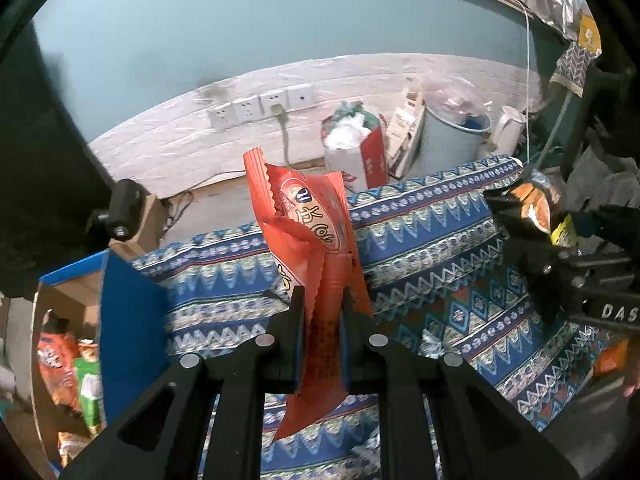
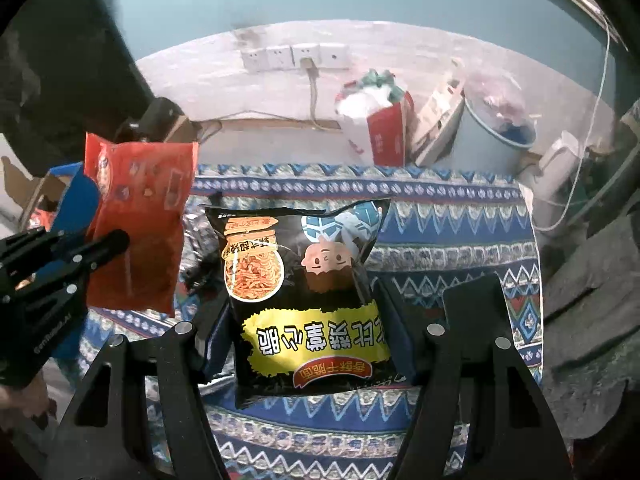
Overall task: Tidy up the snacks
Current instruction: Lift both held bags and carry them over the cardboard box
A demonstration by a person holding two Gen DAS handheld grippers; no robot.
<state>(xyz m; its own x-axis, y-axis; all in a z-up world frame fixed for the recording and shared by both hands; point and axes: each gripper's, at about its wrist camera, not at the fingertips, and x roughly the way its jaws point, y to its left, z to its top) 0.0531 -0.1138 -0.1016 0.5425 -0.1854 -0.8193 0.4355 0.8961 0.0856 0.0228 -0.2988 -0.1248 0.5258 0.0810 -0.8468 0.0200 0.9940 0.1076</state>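
Snack packets, two in my grip: my left gripper [image 1: 322, 300] pinches one crinkle-edged orange packet [image 1: 308, 224], its lower end hidden behind my fingers; my right gripper [image 2: 310, 304] clasps one black noodle-snack bag [image 2: 304, 288] with a yellow banner, printed upside down. Both hang above the patterned blue cloth [image 1: 432, 248]. More packets, partly cut off, sit in the cardboard box [image 1: 120, 316].

Two close wrist views angled down along their tongs, sharing the patterned cloth [image 1: 420, 216] and sockets [image 2: 296, 56].
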